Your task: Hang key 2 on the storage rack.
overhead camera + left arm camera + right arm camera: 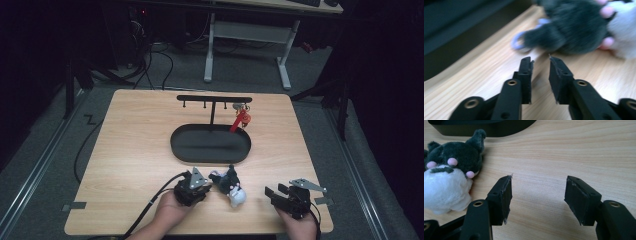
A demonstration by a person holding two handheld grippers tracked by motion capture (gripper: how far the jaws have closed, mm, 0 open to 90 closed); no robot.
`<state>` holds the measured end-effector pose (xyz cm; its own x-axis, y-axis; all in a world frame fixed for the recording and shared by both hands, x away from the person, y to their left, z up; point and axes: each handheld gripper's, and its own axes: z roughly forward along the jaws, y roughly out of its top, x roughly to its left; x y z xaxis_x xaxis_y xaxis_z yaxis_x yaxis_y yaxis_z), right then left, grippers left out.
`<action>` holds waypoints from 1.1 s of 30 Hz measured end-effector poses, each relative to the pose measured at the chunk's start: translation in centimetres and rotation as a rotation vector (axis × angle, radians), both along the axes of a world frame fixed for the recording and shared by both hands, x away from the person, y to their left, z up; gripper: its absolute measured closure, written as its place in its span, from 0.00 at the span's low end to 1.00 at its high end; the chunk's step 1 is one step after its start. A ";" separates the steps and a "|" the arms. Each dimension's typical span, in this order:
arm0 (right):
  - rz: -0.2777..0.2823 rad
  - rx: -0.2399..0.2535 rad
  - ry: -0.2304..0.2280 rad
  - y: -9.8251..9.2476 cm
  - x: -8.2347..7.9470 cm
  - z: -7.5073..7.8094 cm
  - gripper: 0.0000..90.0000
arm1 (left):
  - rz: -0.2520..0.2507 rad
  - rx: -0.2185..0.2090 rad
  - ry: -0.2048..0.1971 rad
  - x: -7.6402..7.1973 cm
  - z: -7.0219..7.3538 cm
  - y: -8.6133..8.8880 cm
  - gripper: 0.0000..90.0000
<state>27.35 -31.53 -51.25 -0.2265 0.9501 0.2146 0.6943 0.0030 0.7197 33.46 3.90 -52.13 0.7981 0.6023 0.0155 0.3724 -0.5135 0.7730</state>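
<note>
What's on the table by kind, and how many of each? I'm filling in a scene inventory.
Plush toy, dark grey and white: 1
Black oval tray: 1
Black hook rack: 1
Red key fob hanging on the rack: 1
Hand-held gripper: 2, left hand-held gripper and right hand-held gripper
Total: 6

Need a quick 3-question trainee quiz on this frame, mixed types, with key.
1. True or false: the plush toy lies inside the black tray.
2. What hangs on the rack? A) red key tag B) blue mug C) scissors
3. Fill in: the left gripper jaws are ___, with nothing between them.

Key: 1 false, it lies on the table in front of the tray; 2 A; 3 open.
</note>
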 end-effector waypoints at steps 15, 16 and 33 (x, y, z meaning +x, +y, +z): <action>0.027 -0.036 0.043 1.2 0.7 -0.5 0.50 | 0.265 -0.030 -0.018 1.4 0.4 17.2 0.52; 0.028 -0.036 0.046 1.3 0.7 -0.4 0.50 | 0.269 -0.042 -0.009 1.4 0.3 17.8 0.51; 0.032 -0.167 0.157 4.2 1.7 0.0 0.43 | 0.266 -0.043 -0.067 1.7 0.1 19.2 0.39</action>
